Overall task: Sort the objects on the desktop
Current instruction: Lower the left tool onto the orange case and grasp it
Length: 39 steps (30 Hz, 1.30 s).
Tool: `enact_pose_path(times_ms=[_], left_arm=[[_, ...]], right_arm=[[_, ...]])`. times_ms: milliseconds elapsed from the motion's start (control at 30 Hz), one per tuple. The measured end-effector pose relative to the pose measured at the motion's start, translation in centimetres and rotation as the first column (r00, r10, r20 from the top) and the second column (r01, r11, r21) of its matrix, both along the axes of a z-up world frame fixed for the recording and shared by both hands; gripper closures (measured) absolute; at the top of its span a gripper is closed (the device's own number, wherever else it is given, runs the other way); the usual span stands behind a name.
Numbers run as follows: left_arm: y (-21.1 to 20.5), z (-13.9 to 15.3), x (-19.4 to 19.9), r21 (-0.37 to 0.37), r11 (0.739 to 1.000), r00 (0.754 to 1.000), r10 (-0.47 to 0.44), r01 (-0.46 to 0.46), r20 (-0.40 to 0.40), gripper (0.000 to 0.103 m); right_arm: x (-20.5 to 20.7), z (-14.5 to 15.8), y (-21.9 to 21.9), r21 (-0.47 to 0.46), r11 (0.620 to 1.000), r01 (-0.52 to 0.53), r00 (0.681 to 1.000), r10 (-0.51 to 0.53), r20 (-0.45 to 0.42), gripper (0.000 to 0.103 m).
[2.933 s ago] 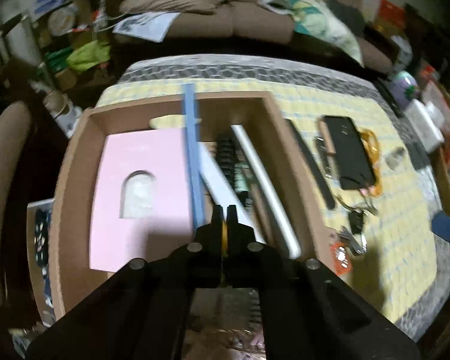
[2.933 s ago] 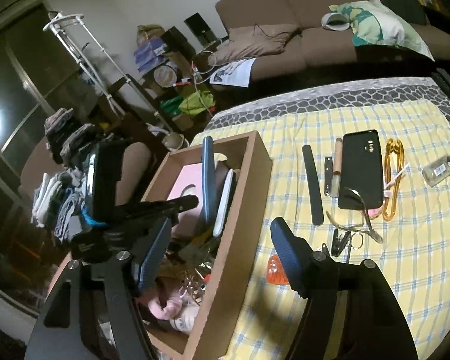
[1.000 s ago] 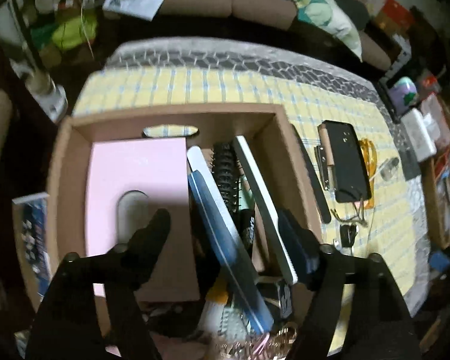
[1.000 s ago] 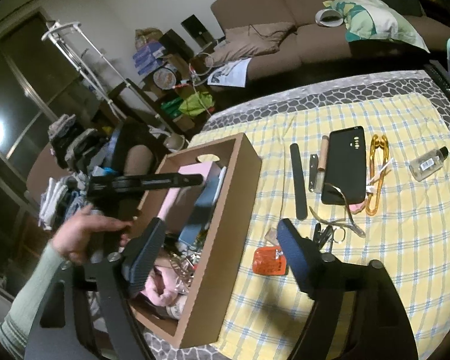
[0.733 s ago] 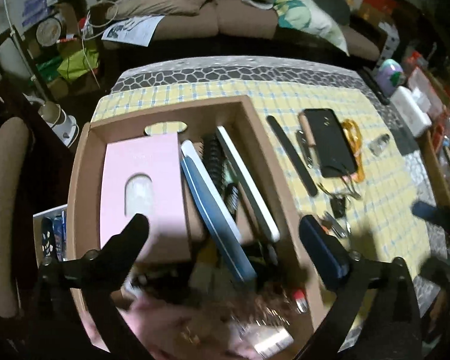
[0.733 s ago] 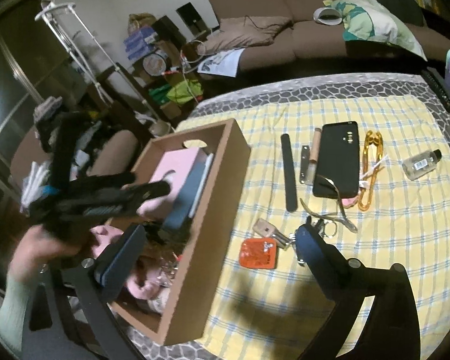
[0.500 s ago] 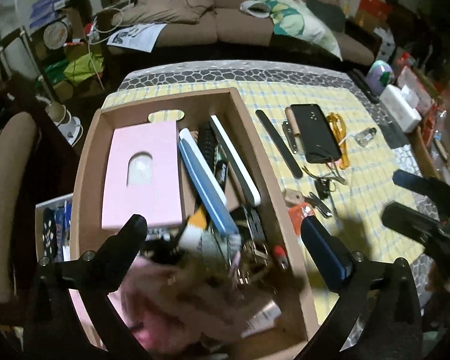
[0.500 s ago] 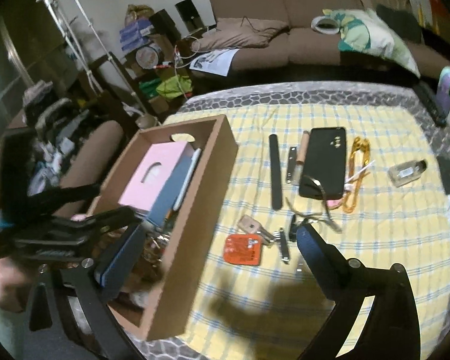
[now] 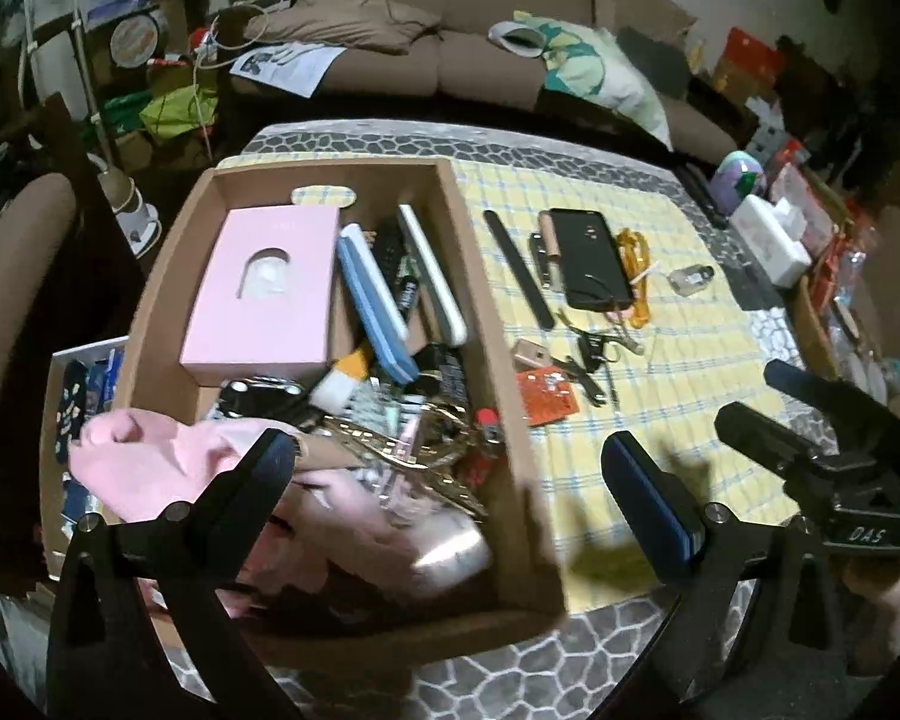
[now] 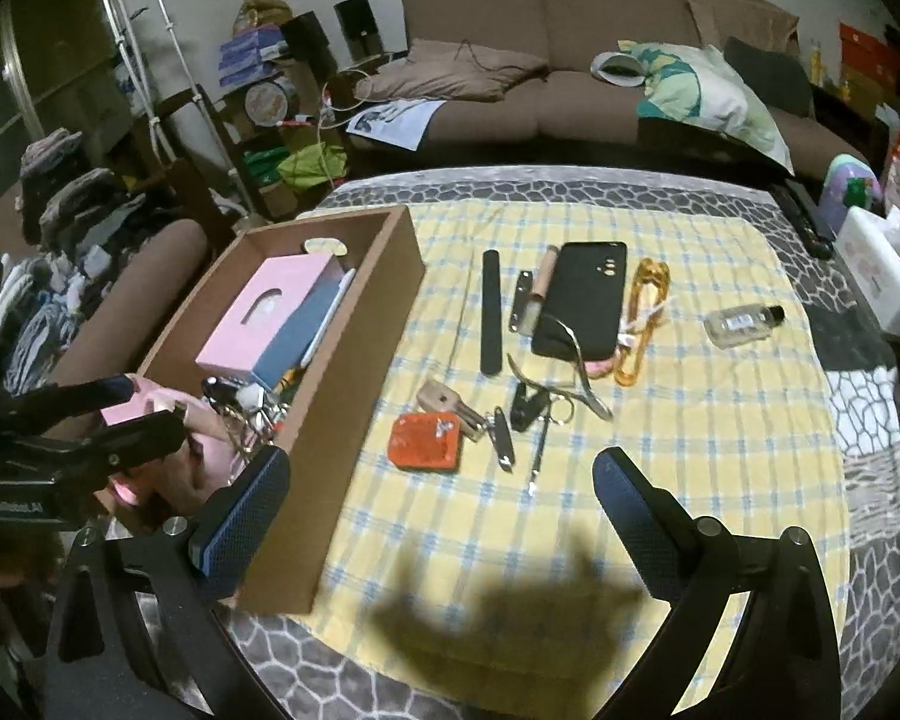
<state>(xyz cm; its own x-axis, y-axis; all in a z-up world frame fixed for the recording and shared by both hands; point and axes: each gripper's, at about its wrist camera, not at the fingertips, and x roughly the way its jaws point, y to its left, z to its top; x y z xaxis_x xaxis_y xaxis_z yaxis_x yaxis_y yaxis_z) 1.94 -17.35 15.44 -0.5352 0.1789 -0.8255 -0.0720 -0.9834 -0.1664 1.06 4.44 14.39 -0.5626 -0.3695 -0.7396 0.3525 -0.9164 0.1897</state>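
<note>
Two grippers, both mine, and both spread wide with nothing between the pads: my left gripper [image 9: 450, 480] hangs over the open brown cardboard box [image 9: 486, 300], my right gripper [image 10: 438, 498] over the yellow checked tablecloth [image 10: 720, 450].

The box already holds a pink carton with an arched window [image 9: 264, 288], a long blue nail buffer [image 9: 375, 312] and a white one beside it, over a tangle of smaller bits.

What is left lies loose on the cloth, to the right of the box. The long black nail file [image 10: 491, 312] looks light, thin and a little springy; lying flat, it would be best pinched across its width near the middle. The black phone in its matte case [image 10: 582, 300] seems the heaviest and stiffest, with metal cuticle nippers [image 10: 576, 375] resting on its near edge, so those want lifting first. The small clear glass bottle [image 10: 744, 322] lies on its side, well apart; I judge it slippery, breakable and prone to roll. The flat orange square packet [image 10: 426, 441] sits nearest my right pads.
</note>
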Motion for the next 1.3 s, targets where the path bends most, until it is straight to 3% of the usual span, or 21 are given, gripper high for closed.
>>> enact_pose_path(times_ms=[200, 433, 667, 800, 933, 1100, 1300], left_arm=[[2.0, 0.0, 0.2, 0.034, 0.999, 0.999, -0.019, 0.020, -0.027, 0.000], [5.2, -0.1, -1.8, 0.041, 0.996, 0.996, -0.077, 0.079, -0.054, 0.000], [7.7, -1.0, -4.5, 0.047, 0.992, 0.992, -0.118, 0.121, -0.052, 0.000], [9.1, -1.9, -6.4, 0.034, 0.989, 0.989, -0.143, 0.145, -0.045, 0.001], [10.7, -3.0, -7.6, 0.031, 0.981, 0.982, -0.189, 0.189, -0.016, 0.001], [12.8, -4.2, -8.5, -0.061, 0.963, 0.965, -0.263, 0.264, 0.026, 0.001], [12.7, -4.4, -8.2, -0.103, 0.949, 0.954, -0.292, 0.298, 0.068, 0.001]], right_arm=[[0.0, 0.1, 3.5, 0.032, 0.999, 0.045, 0.999, -0.045, 0.008, 0.000], [-2.4, 0.3, 9.7, -0.040, 0.988, 0.151, 0.988, -0.149, 0.049, 0.000], [-5.5, -1.4, 11.1, -0.003, 0.987, 0.158, 0.985, -0.158, 0.072, 0.000], [-6.8, -2.7, 12.1, -0.039, 0.982, 0.185, 0.979, -0.180, 0.095, 0.000], [-7.5, -3.7, 13.7, 0.006, 0.972, 0.237, 0.967, -0.236, 0.097, 0.000], [-8.0, -4.9, 15.7, 0.028, 0.956, 0.291, 0.949, -0.292, 0.121, 0.000], [-7.9, -5.9, 16.1, 0.072, 0.954, 0.292, 0.946, -0.299, 0.127, 0.000]])
